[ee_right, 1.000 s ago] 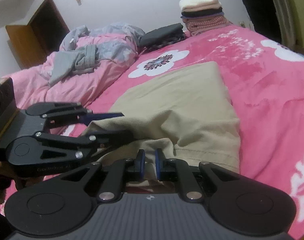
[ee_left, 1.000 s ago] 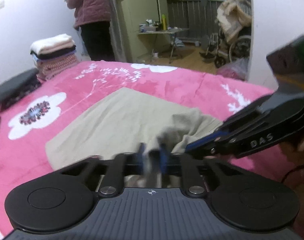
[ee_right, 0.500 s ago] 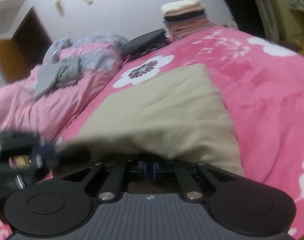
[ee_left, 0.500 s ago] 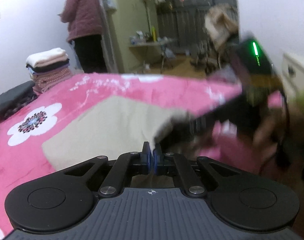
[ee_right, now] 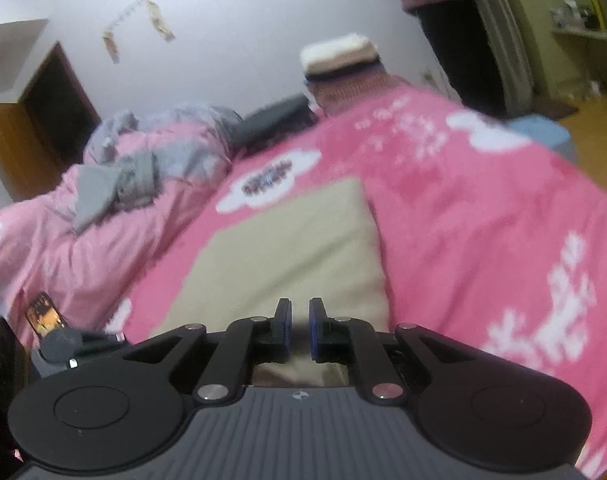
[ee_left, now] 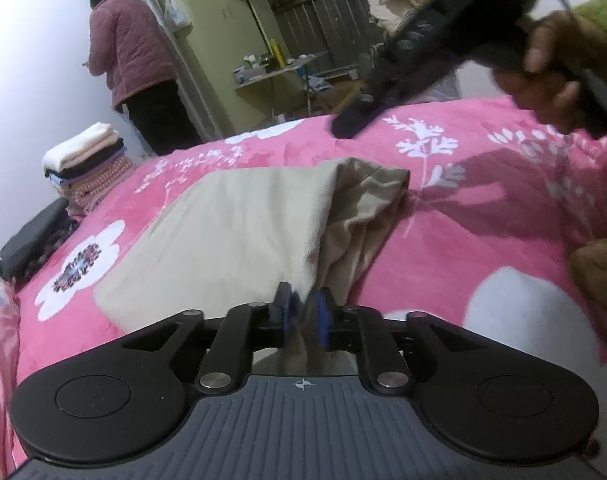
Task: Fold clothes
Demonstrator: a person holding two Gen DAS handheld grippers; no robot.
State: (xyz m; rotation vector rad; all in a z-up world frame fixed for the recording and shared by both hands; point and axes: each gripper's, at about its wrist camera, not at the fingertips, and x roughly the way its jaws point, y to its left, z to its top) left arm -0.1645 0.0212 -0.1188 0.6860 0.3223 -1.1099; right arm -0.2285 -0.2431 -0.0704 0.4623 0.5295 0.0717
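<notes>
A beige garment (ee_left: 239, 232) lies on the pink flowered bedspread (ee_left: 463, 208), its near right part bunched into loose folds. My left gripper (ee_left: 303, 312) is partly open, with a beige fold hanging between its blue pads. The garment also shows flat in the right wrist view (ee_right: 287, 252). My right gripper (ee_right: 299, 322) is open and empty, raised above the garment's near edge. In the left wrist view the right gripper (ee_left: 355, 120) is high above the bed, held by a hand.
A stack of folded clothes (ee_left: 87, 160) sits at the bed's far corner by a dark folded item (ee_left: 35, 236). A person in a purple jacket (ee_left: 131, 56) stands beyond. A grey garment (ee_right: 119, 184) lies on the rumpled pink quilt.
Both grippers were shut on the beige garment's edge; the right one has opened, let go and lifted away. The left one has opened partly. The garment's lifted edge has dropped onto the bed.
</notes>
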